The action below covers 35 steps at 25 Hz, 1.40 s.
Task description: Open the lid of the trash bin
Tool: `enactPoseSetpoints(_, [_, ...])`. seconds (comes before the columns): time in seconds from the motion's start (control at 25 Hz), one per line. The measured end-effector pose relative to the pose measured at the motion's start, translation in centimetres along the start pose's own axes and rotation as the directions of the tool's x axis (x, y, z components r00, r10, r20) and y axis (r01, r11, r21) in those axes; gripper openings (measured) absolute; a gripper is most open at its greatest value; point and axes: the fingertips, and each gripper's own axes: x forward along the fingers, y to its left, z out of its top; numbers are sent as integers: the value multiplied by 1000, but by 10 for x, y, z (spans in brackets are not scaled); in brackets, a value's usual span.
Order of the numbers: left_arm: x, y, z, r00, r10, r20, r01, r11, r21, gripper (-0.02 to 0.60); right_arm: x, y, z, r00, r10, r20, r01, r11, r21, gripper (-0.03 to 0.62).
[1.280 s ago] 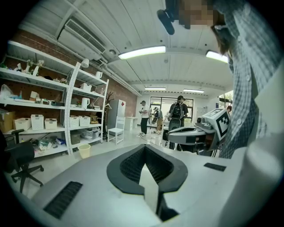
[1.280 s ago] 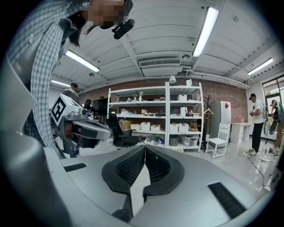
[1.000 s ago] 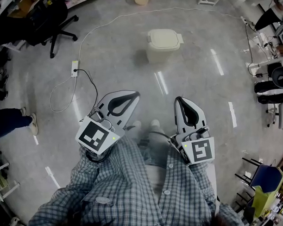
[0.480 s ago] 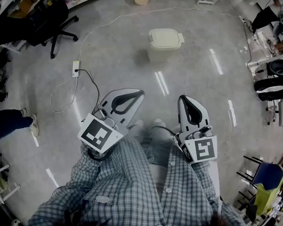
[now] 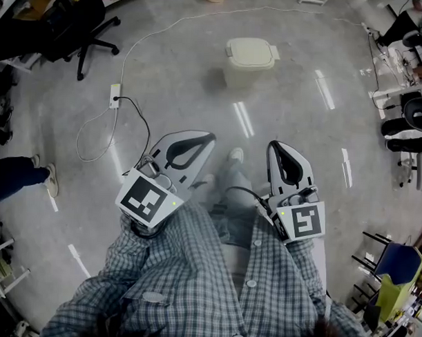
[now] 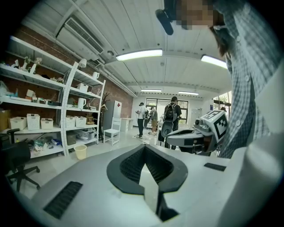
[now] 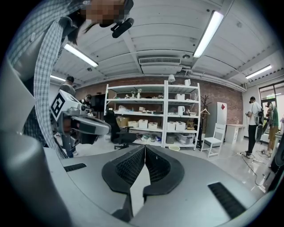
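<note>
Trash bin [image 5: 250, 62] stands on the floor [image 5: 179, 80] well ahead of the person, lid [image 5: 251, 51] down, well apart from both tools. Left hand-held gripper [image 5: 200, 141] and right hand-held gripper [image 5: 279, 149] are held low, close to the checked shirt [image 5: 214, 282], one on either side of the legs. Each gripper view shows its jaws pressed together with nothing between them. Power strip [image 5: 115, 95] lies on the floor left of the bin.
</note>
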Motion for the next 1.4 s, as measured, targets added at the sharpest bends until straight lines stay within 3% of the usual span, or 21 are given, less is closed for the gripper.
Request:
enactPoseSetpoints(0.36, [14,13,-1,999,39,-10,-39,999,-25,6,13,-24,-2,1000,7,0,-7,1000,-1,20])
enactPoseSetpoints(0.52, [25,18,1,998,59,-12,-59,998,-27,6,19,-37,-12,999,20,-47,-20,1000,5,20])
enactPoseSetpoints(1.4, [90,56,19,991,130,-37,-132,990,-55,6,78,-104,2,994,107,-16,-107,994,13,20])
